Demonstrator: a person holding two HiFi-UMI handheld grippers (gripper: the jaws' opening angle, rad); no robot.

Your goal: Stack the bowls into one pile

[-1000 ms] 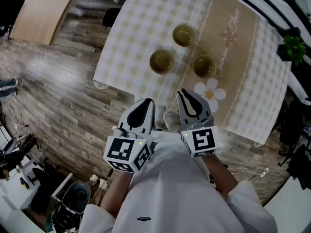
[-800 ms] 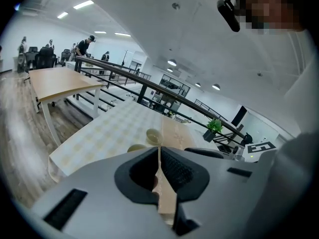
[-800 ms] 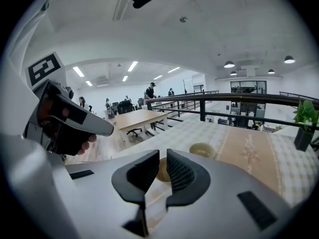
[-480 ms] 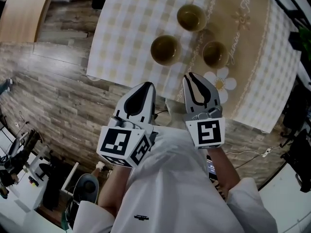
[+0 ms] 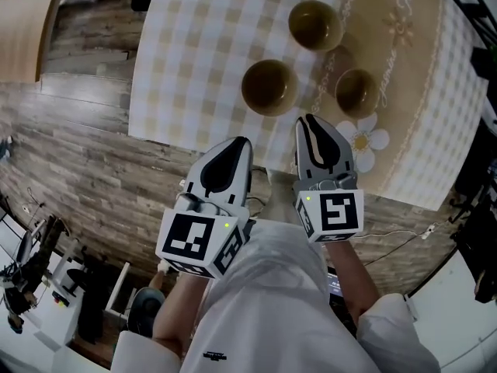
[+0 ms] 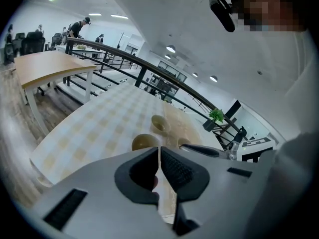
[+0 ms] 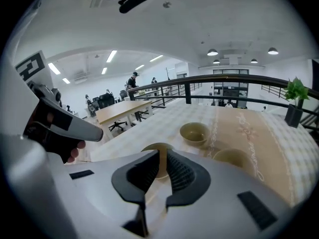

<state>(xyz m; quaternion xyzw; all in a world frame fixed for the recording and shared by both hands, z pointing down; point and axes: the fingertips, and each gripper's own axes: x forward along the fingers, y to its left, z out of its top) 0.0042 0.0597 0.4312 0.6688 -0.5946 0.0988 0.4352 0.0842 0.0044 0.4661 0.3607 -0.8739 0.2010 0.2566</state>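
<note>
While my left gripper [image 5: 241, 141] and right gripper [image 5: 309, 120] hover empty, jaws together; near bowl [image 5: 269, 86], far bowl [image 5: 315, 25], right bowl [image 5: 357, 92] apart on desk [image 5: 194, 37].

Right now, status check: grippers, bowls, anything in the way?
Left gripper and right gripper: fingers shut, both empty. Three olive-green round bowls, near, far, right, apart on the checked tablecloth, unstacked. Nothing seen in the way.

Head view: high up, looking steeply down on the checked-cloth surface [image 5: 194, 45]. Left and right gripper views: low by its near edge, facing across it. All three share the far olive-green round bowl [image 5: 314, 24] [image 6: 159, 124] [image 7: 194, 132].
</note>
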